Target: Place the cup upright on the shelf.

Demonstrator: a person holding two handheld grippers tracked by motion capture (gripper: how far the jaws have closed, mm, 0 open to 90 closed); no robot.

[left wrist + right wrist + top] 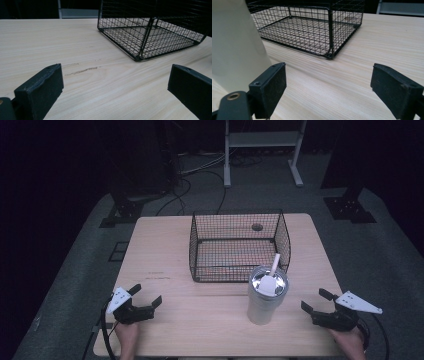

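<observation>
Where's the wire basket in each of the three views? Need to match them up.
High view: wire basket sits centre, on the table's far half, just behind the tumbler.
Left gripper view: upper right, its near corner pointing toward the camera.
Right gripper view: top centre, right of the tumbler's pale wall.
Shared landmark: the light wood table under the basket.

- Table (pixel 200 315): pale wood with fine straight grain.
- Basket (pixel 239 245) at 12 o'clock on the table: black wire in a small square grid.
- Cup (pixel 263 302) at 4 o'clock of the basket: cream body, shiny silver lid, white straw (pixel 274 262).
- Floor (pixel 75 270): dull grey.
</observation>
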